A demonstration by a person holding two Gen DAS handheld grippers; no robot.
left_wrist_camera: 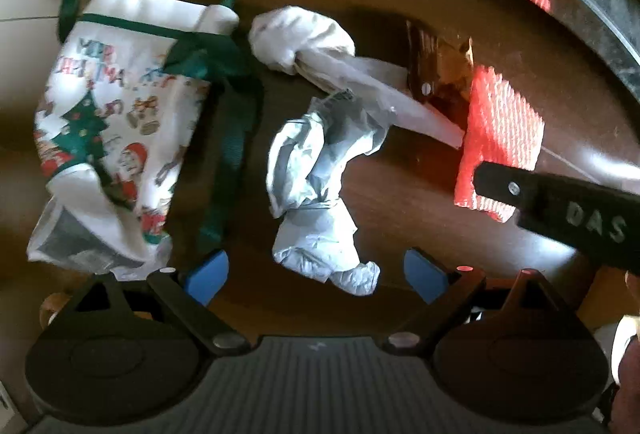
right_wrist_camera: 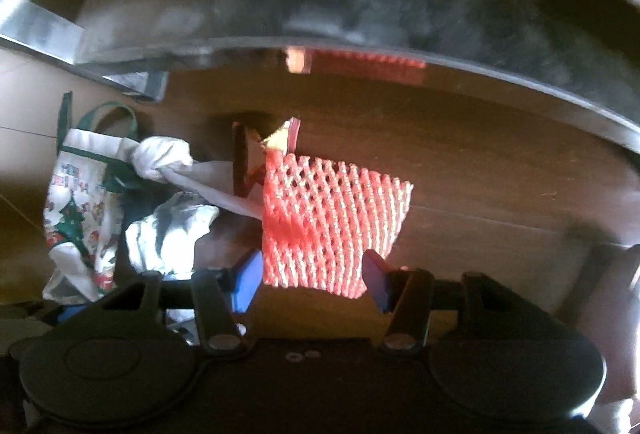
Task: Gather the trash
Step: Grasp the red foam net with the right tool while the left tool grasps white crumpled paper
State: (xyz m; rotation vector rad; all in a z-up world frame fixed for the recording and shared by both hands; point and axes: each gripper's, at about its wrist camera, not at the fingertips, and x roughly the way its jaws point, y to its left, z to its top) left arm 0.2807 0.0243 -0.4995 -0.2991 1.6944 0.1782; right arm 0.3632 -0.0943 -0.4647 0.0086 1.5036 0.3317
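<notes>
The left gripper (left_wrist_camera: 316, 276) pointed down at the dark wooden table (left_wrist_camera: 400, 194) with its 2 blue pads apart and nothing clamped, a crumpled pale grey wrapper (left_wrist_camera: 316, 170) lying just beyond and between them. The right gripper (right_wrist_camera: 311, 280) also stood open, the near edge of a red foam net sleeve (right_wrist_camera: 332, 218) between its pads without being pinched. Around them lay a twisted white tissue (left_wrist_camera: 300, 34), a brown-gold crinkled wrapper (left_wrist_camera: 436, 70) partly under the net, and a Christmas-print cloth bag (left_wrist_camera: 116, 122) with green straps at the left.
</notes>
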